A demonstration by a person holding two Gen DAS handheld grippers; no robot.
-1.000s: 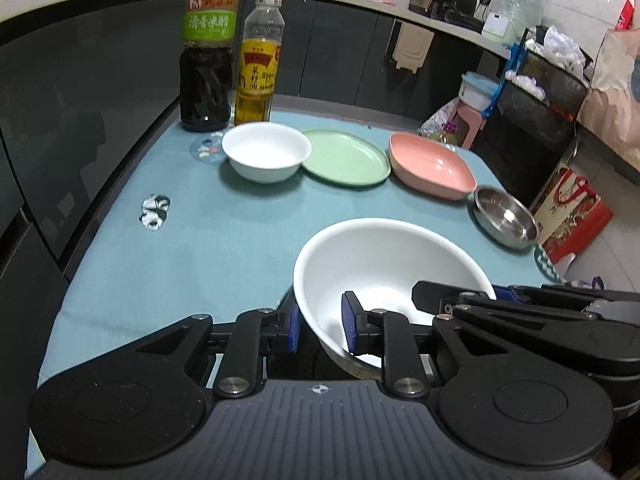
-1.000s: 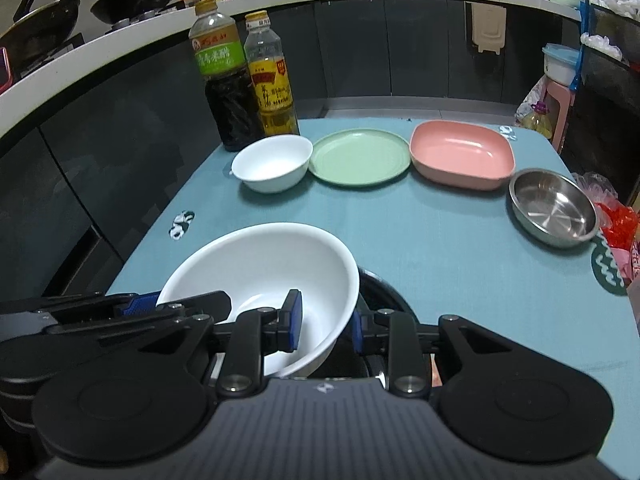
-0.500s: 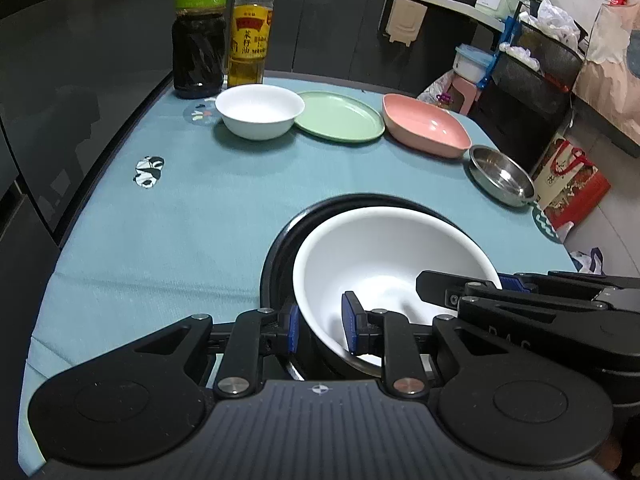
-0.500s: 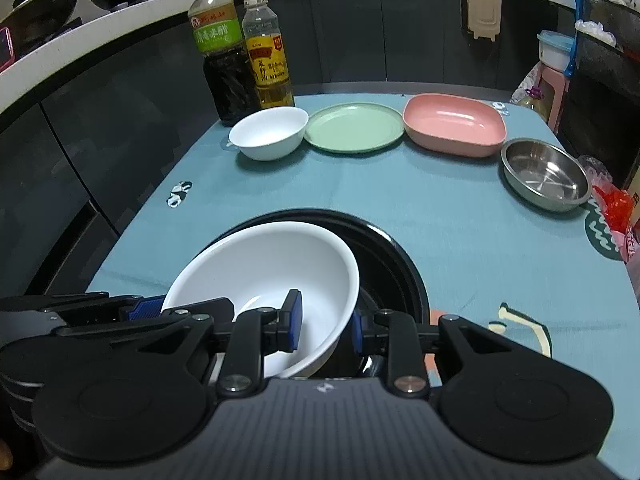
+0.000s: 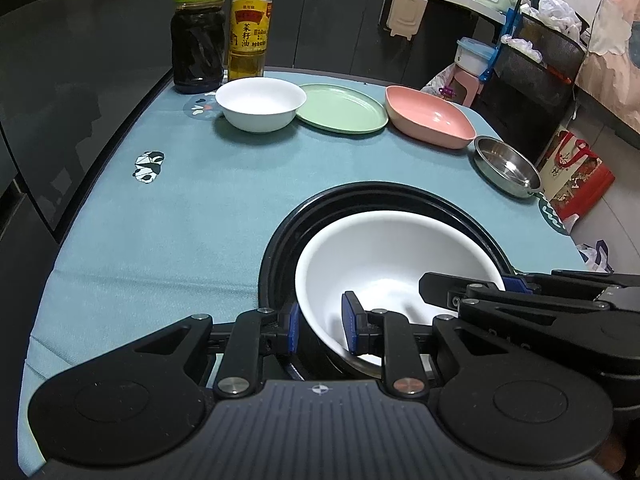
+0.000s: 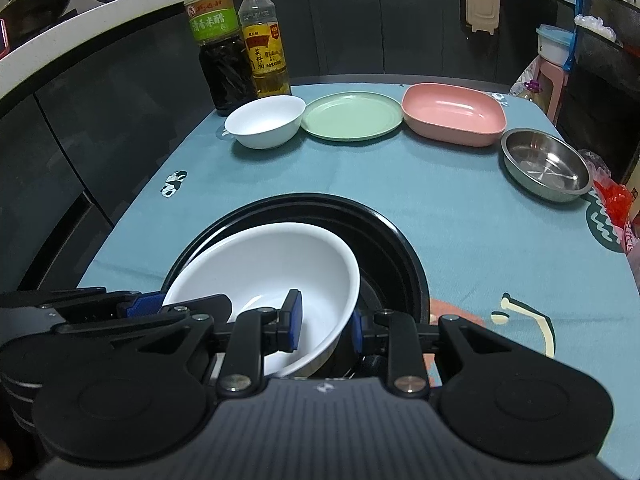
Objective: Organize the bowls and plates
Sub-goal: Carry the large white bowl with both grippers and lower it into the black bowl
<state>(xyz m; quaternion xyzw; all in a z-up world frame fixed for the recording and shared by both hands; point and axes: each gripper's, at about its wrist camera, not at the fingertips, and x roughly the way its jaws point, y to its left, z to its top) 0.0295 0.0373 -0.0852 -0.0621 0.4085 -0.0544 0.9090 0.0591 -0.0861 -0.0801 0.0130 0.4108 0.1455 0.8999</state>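
Note:
Both grippers hold one large white bowl [image 5: 392, 256] by its rim, over a black round dish [image 5: 384, 196] near the table's front edge. My left gripper [image 5: 320, 328] is shut on the bowl's left rim. My right gripper [image 6: 325, 326] is shut on the bowl's right rim [image 6: 280, 264], above the black dish [image 6: 392, 236]. Whether the bowl touches the dish is unclear. At the back stand a small white bowl [image 5: 261, 103], a green plate [image 5: 344, 108], a pink dish [image 5: 430, 117] and a steel bowl [image 5: 506, 166].
Two bottles, dark vinegar [image 5: 198, 28] and yellow oil [image 5: 248, 28], stand at the back left behind the small white bowl. The table carries a teal cloth [image 5: 180, 208]. Dark cabinets run along the left. A red bag [image 5: 576, 172] sits on the floor at the right.
Both grippers have drawn back toward the table's front edge with the white bowl. The black dish has come into view beneath it, and the bowl now sits lower over the dish.

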